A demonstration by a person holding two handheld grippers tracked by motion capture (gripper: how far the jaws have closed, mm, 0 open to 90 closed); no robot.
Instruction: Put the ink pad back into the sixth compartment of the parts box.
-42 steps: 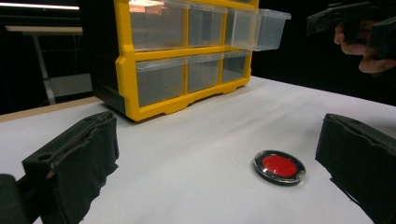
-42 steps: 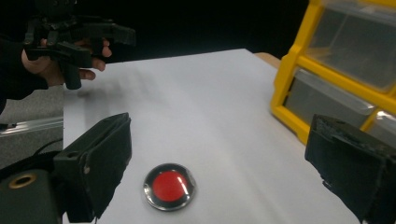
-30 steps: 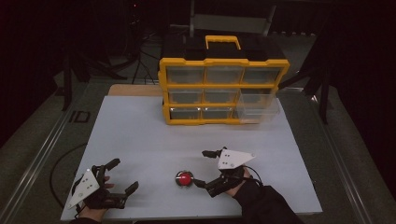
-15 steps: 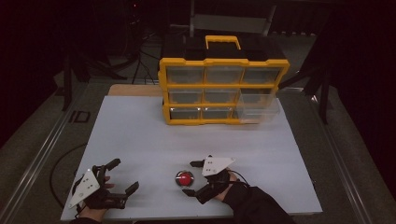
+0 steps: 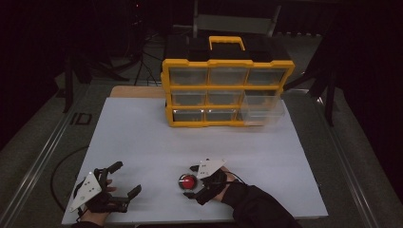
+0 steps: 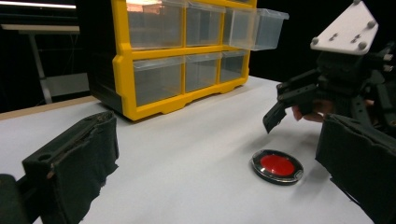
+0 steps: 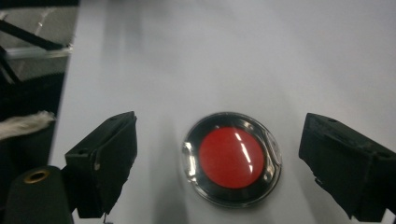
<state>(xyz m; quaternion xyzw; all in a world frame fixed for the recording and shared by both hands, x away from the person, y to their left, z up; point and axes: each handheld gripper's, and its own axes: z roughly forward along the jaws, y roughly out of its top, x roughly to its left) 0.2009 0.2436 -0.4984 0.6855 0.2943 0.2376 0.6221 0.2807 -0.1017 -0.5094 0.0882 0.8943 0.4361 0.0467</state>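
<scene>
Left gripper (image 5: 121, 183) cut off at the bottom edge of the high view, hand mostly out of frame. Drawer contents in the yellow organizer (image 5: 227, 90) too dim to tell. Red disc (image 5: 188, 182) partly hidden behind the right gripper (image 5: 192, 181) there. In the right gripper view, both jaws run off the bottom edge.

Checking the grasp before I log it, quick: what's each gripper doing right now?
Left gripper: open, holding nothing.
Right gripper: open, jaws just closing in either side of the red disc, pads not yet touching it.
</scene>
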